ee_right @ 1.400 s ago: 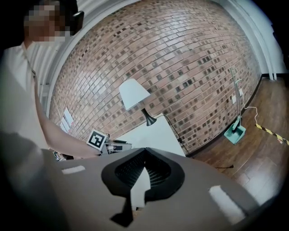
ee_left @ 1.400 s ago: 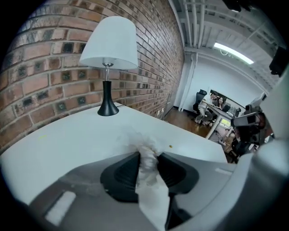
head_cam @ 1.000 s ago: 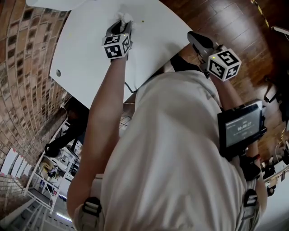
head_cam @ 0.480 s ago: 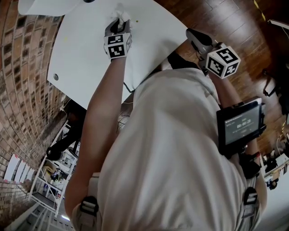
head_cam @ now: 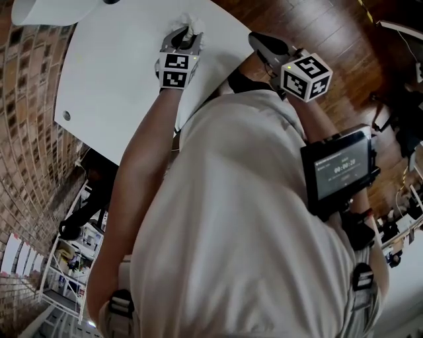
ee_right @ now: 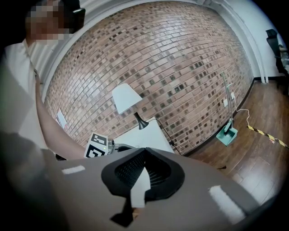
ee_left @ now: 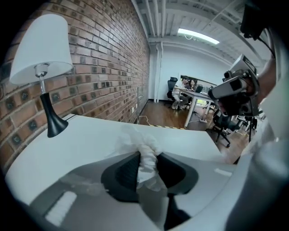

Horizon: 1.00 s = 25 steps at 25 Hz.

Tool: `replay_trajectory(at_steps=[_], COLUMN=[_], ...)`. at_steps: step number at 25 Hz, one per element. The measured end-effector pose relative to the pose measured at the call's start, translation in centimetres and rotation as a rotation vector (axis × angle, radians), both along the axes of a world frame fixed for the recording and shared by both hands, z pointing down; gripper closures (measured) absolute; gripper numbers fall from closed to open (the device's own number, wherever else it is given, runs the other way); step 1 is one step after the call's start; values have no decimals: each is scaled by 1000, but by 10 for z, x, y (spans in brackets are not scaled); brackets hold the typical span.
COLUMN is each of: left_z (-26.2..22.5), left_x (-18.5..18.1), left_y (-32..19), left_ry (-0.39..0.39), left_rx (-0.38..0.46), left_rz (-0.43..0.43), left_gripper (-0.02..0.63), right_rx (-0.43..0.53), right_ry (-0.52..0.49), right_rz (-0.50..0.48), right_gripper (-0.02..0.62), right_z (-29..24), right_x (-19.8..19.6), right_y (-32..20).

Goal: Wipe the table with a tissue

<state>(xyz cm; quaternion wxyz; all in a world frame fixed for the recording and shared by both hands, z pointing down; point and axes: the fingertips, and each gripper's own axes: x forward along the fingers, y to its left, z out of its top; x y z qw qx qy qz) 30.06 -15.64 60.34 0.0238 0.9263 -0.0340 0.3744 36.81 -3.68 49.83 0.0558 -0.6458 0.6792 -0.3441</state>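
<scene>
**Change since the earlier frame:** the left gripper is sliding its tissue across the table, away from the lamp. The right gripper is keeping its place.

**Item 1, left gripper:** its jaws are clamping narrowly on the tissue, which is bunching between the pads and spilling out past the tips (a crumpled white wad, no clear long axis). The gripper is pointing down at a slant, and the wad appears to be pressing on the tabletop.

**Item 2, tissue:** it is lying on the tabletop well apart from the lamp, straight ahead of the left tips.

**Item 3, right gripper:** its jaws are meeting at the tips with nothing between them. It is hanging off the table over the wooden floor, farther from the lamp than the left gripper.

**Item 4, governing relation:** bare tabletop is stretching from the wad back toward the lamp. The next stroke is therefore probably heading lampward, and only the left hand is placed to make it.
</scene>
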Motion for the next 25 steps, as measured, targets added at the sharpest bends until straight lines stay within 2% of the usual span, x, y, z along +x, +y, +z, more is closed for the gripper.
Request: replay_trajectory(at_steps=[9, 11, 13, 15, 19, 22, 25], left_z=[4, 3, -5, -15, -30, -41, -53], left_x=[-7, -12, -22, -39, -78, -104, -138], left_y=[60, 81, 100, 107, 98, 90, 82], left_ry=[-175, -205, -206, -159, -42, 46, 158], left_rx=[-84, -170, -301, -395, -475, -492, -456], left_rz=[148, 171, 158, 103, -100, -254, -397], left_gripper=[488, 488, 486, 485, 483, 483, 482], right_rx=[24, 32, 43, 53, 55, 51, 59], right_ry=[0, -1, -2, -5, -11, -5, 17], right_rz=[-72, -90, -105, -122, -180, -241, -351], right_gripper=[588, 588, 588, 588, 588, 588, 588], right_z=[-6, -9, -13, -14, -13, -15, -17], right_x=[-11, -14, -19, -29, -50, -63, -91], right_y=[-13, -15, -17, -23, -33, -37, -46])
